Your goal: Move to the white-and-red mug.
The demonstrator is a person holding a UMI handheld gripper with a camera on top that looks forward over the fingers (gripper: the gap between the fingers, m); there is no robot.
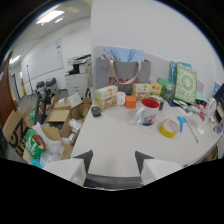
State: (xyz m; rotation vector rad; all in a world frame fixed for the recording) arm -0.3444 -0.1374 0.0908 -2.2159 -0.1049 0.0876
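We hold our gripper (113,159) released, nothing between its fingers. The white-and-red mug (147,112) stands well beyond them on the white table (115,135), near a yellow tape roll (169,128).

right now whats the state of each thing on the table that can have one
gripper: open, nothing between the fingers
white-and-red mug: upright, beyond the fingers, untouched
yellow tape roll: lying flat beside the mug
blue scissors: lying flat
tote bag: standing upright at the back of the table
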